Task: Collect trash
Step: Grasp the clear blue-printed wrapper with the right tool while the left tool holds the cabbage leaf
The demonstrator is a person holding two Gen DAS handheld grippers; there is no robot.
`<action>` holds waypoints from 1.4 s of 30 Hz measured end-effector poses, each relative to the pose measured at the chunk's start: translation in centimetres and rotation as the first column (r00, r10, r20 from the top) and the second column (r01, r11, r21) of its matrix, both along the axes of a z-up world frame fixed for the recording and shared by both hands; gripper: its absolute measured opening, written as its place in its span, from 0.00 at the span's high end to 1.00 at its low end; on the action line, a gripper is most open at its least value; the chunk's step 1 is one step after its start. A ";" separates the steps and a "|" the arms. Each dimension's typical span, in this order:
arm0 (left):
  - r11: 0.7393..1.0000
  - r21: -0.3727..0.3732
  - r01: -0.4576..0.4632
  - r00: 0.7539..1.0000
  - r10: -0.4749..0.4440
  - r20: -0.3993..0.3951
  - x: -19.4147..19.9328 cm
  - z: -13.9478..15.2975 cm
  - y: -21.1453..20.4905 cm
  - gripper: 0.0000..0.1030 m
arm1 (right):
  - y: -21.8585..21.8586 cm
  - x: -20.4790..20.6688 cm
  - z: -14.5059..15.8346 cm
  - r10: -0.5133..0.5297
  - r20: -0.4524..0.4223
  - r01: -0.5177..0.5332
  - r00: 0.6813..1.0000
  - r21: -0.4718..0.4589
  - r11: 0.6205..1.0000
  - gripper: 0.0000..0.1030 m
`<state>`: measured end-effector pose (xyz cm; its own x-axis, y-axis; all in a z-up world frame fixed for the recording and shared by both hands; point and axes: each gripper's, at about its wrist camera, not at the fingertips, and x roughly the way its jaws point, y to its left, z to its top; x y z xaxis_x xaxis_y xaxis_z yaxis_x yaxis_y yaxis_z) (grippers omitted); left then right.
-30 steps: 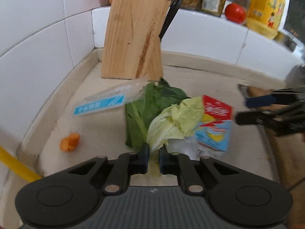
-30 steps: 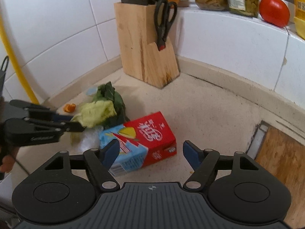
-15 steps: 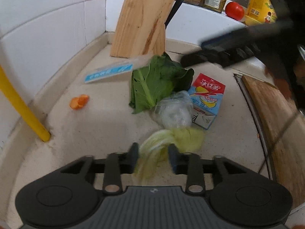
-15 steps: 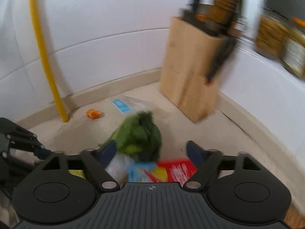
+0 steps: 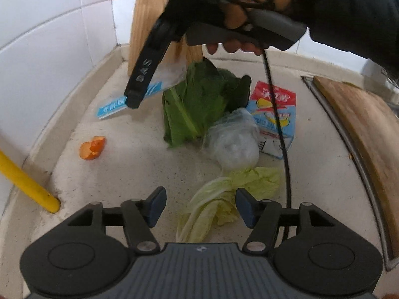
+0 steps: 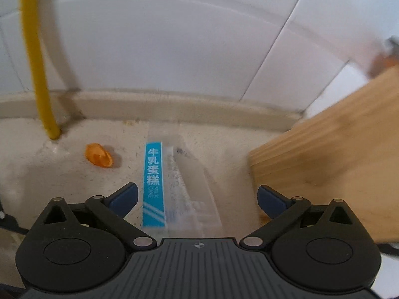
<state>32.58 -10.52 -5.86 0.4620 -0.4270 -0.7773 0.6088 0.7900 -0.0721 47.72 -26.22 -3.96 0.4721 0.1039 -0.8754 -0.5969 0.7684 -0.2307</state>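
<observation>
While the trash lies gathered toward the back-left corner of the desk (image 5: 129, 154), nothing visible has gone into any bin, so collection looks early, with every piece left to pick up.

The left hand-held gripper (image 5: 198, 206) has just been opening; its jaws stand apart around the pale cabbage leaf (image 5: 224, 199) without pressing it, so the leaf lies released near the desk's front edge. The right hand-held gripper (image 6: 197, 199) has also just been widening and is spread and empty over the clear blue-striped wrapper (image 6: 169, 182), which lies beside the wooden knife block (image 6: 324, 149).

Counted: 1 cabbage leaf, 1 dark green leaf bunch (image 5: 197, 107), 1 crumpled plastic bag (image 5: 232, 142), 1 red-and-blue carton (image 5: 276, 117), 1 wrapper and 1 orange peel (image 5: 92, 147), making 6 pieces.
</observation>
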 end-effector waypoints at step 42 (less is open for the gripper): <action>0.985 0.028 -0.169 0.985 0.170 -0.039 -13.6 1.0 -0.7 0.54 | -6.9 -29.5 0.1 -0.258 -0.146 0.294 0.955 0.344 0.892 0.31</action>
<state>19.01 -11.19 -4.85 0.4933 -0.3261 -0.8064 0.4629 0.8833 -0.0740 18.24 -33.13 -3.88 0.4453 0.2961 -0.8450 -0.3538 0.9251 0.1378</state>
